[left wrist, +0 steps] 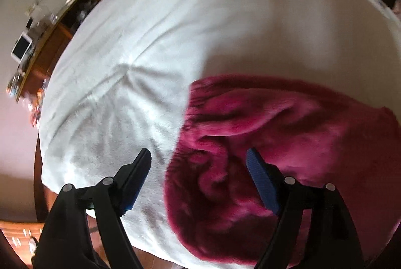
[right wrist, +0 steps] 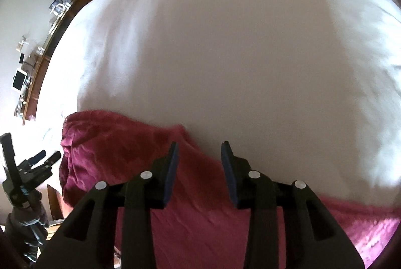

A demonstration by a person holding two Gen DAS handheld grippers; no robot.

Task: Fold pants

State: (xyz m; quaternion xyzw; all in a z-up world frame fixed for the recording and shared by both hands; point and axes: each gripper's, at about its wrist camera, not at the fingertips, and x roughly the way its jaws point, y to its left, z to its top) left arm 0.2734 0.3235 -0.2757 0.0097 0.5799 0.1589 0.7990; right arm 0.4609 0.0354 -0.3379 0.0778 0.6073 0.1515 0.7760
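Both grippers free above the pants; fold unsecured.

Near: your left gripper [left wrist: 198, 156] stands spread wide over the bunched end of the magenta pants [left wrist: 275, 138], nothing between the pads. Your right gripper [right wrist: 199, 148] is parted, pads clear of the cloth, over the flatter stretch of the pants [right wrist: 200, 231]. The garment lies along the near edge of the bed [left wrist: 200, 18], which is covered in white. Risk, as I judge it: the plush fabric is lumpy at the left end, so a blind pinch may take one layer only and drag the fold askew, or tip cloth over the bed edge. Far: a cluttered shelf [left wrist: 50, 26] stands well apart.
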